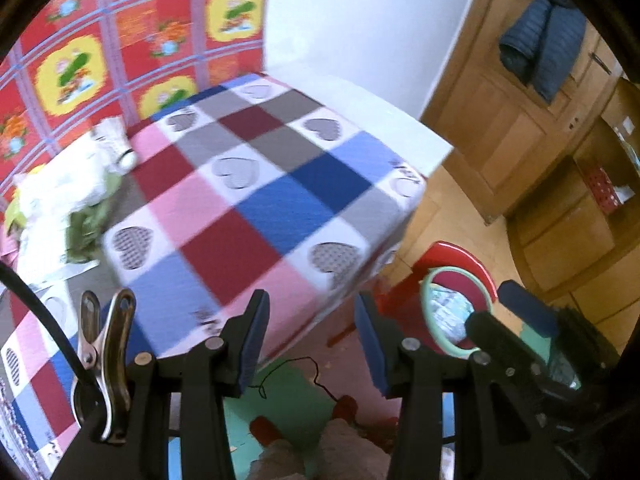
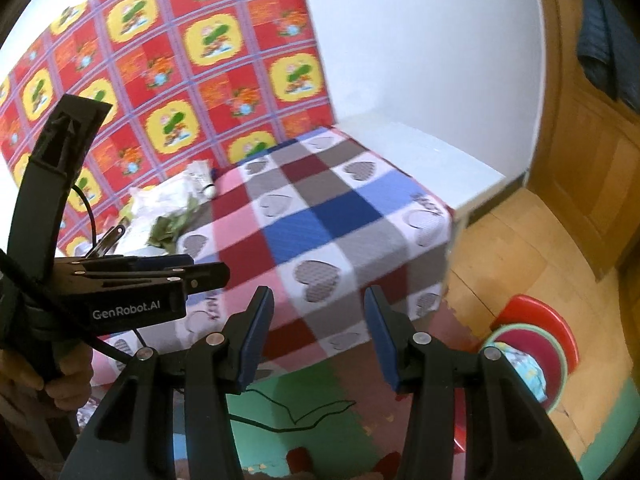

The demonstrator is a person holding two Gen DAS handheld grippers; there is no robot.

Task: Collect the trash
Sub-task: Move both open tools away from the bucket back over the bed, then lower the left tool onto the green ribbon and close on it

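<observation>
Crumpled white bags and a green wrapper lie in a pile on the checked bedspread by the patterned wall; the right wrist view shows the same white bags and green wrapper. On the floor past the bed corner stands a round red bin with a mint-green rim, with patterned rubbish inside. My left gripper hangs open over the bed's near edge with nothing between its blue pads. My right gripper is open and bare too, beside the bin.
A white ledge runs along the bed's far side. Wooden doors with a blue jacket hanging on them stand at right. A coloured foam mat with a black thread covers the floor near the bed. A hand holds the left gripper.
</observation>
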